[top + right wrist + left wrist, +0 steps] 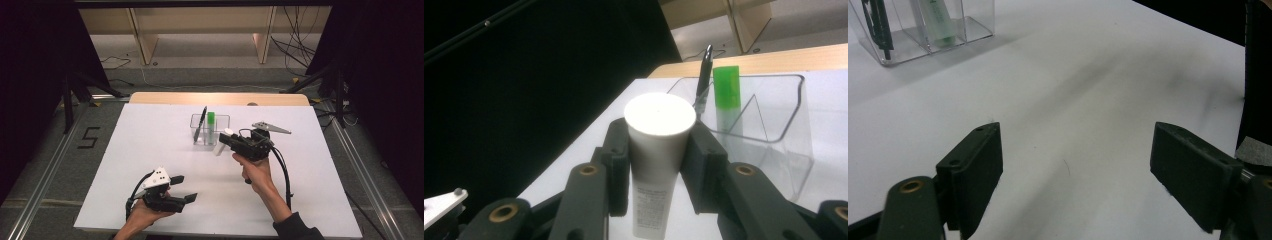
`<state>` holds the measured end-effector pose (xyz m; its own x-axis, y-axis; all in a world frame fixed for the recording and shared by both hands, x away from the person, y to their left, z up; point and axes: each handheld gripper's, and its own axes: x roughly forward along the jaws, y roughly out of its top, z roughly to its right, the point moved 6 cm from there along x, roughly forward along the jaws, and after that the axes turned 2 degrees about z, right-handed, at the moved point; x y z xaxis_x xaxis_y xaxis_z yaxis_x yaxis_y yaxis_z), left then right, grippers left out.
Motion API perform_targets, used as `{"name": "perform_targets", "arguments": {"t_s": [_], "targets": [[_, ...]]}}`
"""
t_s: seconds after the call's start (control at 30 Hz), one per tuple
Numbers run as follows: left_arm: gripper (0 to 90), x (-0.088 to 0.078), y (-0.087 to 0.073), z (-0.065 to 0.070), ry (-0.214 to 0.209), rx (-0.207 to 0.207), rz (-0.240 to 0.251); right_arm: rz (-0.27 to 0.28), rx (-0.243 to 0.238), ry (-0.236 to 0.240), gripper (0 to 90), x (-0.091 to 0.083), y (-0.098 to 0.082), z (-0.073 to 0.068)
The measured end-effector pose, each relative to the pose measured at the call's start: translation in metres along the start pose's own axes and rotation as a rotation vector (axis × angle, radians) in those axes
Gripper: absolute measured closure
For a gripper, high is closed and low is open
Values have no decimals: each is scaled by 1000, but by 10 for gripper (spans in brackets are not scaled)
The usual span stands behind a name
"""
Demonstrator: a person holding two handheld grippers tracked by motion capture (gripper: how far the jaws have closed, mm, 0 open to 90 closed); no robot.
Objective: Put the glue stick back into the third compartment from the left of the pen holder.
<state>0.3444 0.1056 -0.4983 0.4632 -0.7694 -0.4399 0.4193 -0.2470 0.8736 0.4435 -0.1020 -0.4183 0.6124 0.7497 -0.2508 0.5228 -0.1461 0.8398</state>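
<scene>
High view, left gripper (186,189): near edge of table (150,150), jaws apart, nothing between them.
Right gripper (223,141): mid-table, clenched on white tube (656,150), cap up.
Clear organizer (220,131): toward far edge, just beyond tube; holds pen (200,124), green-capped tube (211,125).

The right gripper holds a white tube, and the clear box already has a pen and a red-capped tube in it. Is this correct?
Not quite: the cap of the tube in the box is green, not red, as the right gripper view shows. The right gripper does hold the white tube, and the clear box has a pen.
</scene>
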Motion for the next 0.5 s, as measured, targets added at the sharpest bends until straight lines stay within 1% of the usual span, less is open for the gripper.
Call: {"name": "perform_targets", "arguments": {"t_s": [0.03, 0.13, 0.17, 0.23, 0.3, 0.33, 0.37, 0.47, 0.5], "targets": [[207, 0, -1, 0, 2, -2, 1, 0, -7, 0, 674, 4, 3, 0], [206, -1, -1, 0, 1, 3, -4, -1, -9, 0, 674, 8, 5, -1], [205, -2, -1, -1, 4, -2, 2, -3, 3, 10, 674, 12, 7, -2], [205, -3, -1, -2, 6, -2, 3, -5, 9, 19, 674, 15, 9, -4], [205, -4, -1, -2, 5, -1, 4, -10, -22, 5, 674, 18, 11, -5], [205, -4, -2, -2, 6, 0, 3, -10, -22, 5, 674, 18, 11, -5], [205, -4, -2, -2, 5, 0, 2, -15, -37, -5, 674, 22, 13, -6], [205, -4, -2, -2, 6, 1, 4, -17, -41, -9, 674, 26, 15, -5], [205, -5, -2, -2, 4, -1, 4, -17, -56, -20, 674, 29, 18, -5]]}}
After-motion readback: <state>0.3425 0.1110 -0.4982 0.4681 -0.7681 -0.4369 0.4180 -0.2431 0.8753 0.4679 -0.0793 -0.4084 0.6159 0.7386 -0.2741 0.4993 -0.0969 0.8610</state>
